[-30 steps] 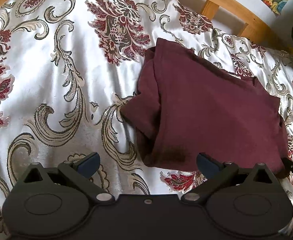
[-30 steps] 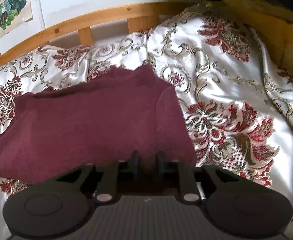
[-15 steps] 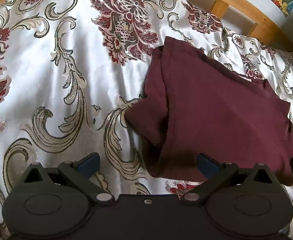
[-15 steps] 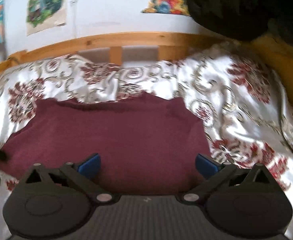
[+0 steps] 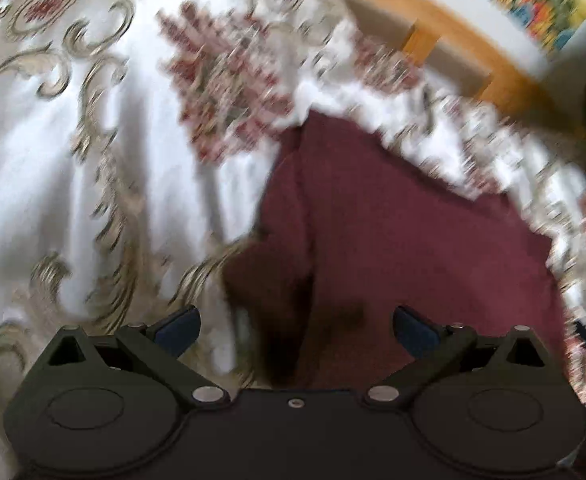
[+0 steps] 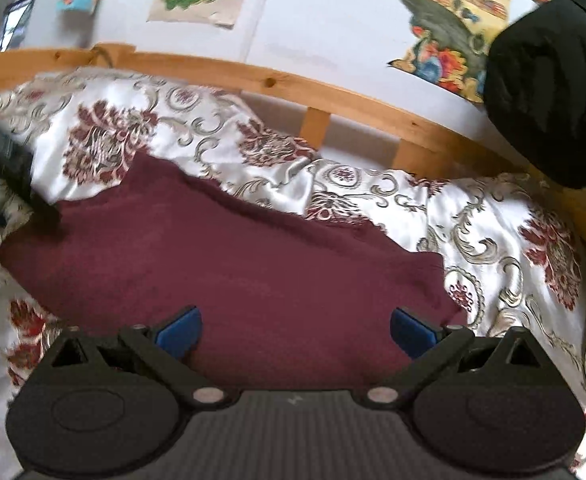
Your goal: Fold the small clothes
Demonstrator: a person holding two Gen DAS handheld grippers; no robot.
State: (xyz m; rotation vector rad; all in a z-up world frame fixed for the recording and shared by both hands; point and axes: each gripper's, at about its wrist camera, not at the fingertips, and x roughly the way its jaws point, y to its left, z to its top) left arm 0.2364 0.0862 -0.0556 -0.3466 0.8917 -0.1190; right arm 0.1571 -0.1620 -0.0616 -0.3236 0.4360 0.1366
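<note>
Both wide-spread claws, left claw (image 5: 295, 326) and right claw (image 6: 295, 330), tilt down over the maroon garment (image 6: 229, 264).

A single maroon garment (image 6: 229, 272) lies on the bedspread, folded over into a broad, roughly flat slab. In the right wrist view it fills the lower centre of the frame, its far edge slanting from upper left to lower right. In the blurred left wrist view the garment (image 5: 405, 248) sits centre right, its left edge doubled in thick, rumpled layers.
</note>
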